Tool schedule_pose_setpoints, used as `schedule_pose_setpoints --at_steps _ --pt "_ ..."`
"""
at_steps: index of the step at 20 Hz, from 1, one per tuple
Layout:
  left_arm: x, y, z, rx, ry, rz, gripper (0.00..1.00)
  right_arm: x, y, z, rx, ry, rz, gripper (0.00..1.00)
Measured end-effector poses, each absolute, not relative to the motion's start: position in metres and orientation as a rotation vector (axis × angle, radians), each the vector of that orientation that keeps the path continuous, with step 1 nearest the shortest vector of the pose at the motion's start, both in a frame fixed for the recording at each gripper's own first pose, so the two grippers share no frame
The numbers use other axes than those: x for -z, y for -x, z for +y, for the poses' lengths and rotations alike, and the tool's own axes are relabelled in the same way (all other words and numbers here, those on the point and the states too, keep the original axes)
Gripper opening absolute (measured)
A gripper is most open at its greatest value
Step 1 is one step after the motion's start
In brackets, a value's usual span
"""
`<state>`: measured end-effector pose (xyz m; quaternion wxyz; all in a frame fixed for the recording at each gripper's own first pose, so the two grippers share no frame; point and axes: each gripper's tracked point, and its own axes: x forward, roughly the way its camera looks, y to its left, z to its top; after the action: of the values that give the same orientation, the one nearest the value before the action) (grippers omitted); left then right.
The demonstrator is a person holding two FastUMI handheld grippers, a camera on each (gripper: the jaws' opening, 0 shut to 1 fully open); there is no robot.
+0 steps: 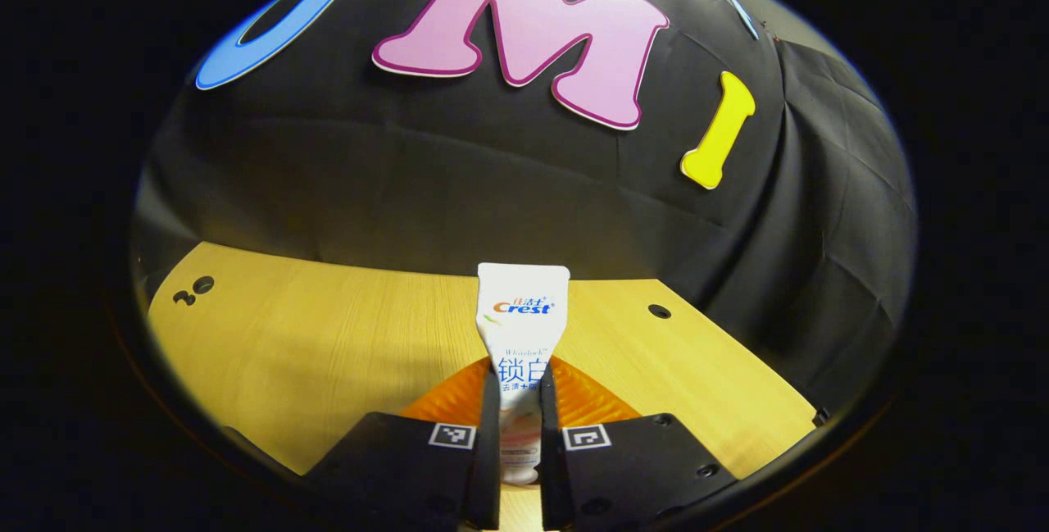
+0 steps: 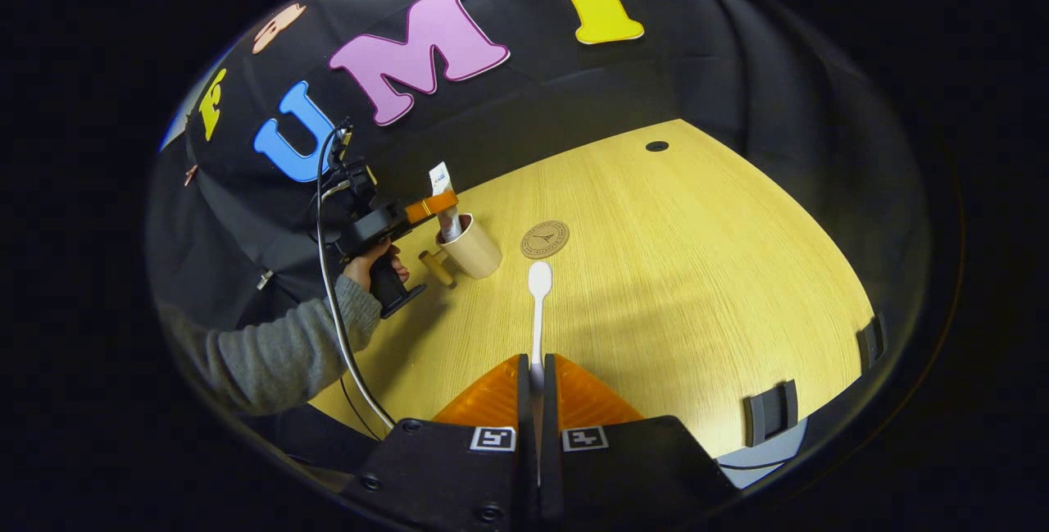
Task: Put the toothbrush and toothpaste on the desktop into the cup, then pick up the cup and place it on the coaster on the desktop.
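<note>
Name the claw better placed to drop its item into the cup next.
Left. In the right gripper view the left claw holds the toothpaste tube right over the cup. The right claw grips the toothbrush well short of it.

The tabletop point(image 2: 697, 270) lies bare to the right of the coaster point(image 2: 545, 238) and out to its far edge — open room for a tool to pass. The left side is crowded: the cup point(image 2: 474, 250) stands there with the left tool point(image 2: 430, 206) directly above its mouth, holding the toothpaste point(image 2: 443, 200) upright over it, and a hand point(image 2: 373, 263) and sleeve point(image 2: 270, 352) beside it. The toothbrush point(image 2: 538, 311) juts forward toward the coaster.
</note>
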<state>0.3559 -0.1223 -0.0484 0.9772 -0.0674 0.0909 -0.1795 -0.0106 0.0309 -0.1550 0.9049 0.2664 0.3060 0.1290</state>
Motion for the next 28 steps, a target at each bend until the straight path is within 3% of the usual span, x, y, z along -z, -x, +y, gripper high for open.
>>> schedule_pose_setpoints --at_steps 4,5,6,9,12,13,14,19,28 --pt "0.058 -0.343 -0.119 0.357 0.101 0.197 0.28 0.156 0.006 0.031 -0.268 -0.559 0.631 0.06" --pt "0.060 -0.340 -0.119 0.358 0.100 0.201 0.34 0.157 0.005 0.031 -0.270 -0.561 0.631 0.06" --pt "0.062 -0.339 -0.120 0.358 0.103 0.207 0.29 0.157 0.005 0.032 -0.269 -0.561 0.631 0.06" --pt "0.059 -0.330 -0.114 0.339 0.113 0.203 0.49 0.157 0.005 0.033 -0.275 -0.563 0.635 0.06" --pt "0.059 -0.325 -0.107 0.310 0.106 0.217 0.61 0.150 0.001 0.039 -0.293 -0.575 0.624 0.06" --pt "0.058 -0.320 -0.102 0.298 0.103 0.226 0.75 0.146 -0.004 0.042 -0.304 -0.576 0.614 0.06" --pt "0.059 -0.312 -0.097 0.288 0.104 0.233 0.68 0.141 -0.010 0.045 -0.318 -0.577 0.600 0.06" --pt "0.052 -0.262 -0.073 0.252 0.188 0.249 0.73 0.101 -0.071 0.067 -0.400 -0.627 0.482 0.06" --pt "0.066 -0.137 -0.040 0.180 0.167 0.311 0.74 0.056 -0.192 0.128 -0.506 -0.643 0.305 0.06"
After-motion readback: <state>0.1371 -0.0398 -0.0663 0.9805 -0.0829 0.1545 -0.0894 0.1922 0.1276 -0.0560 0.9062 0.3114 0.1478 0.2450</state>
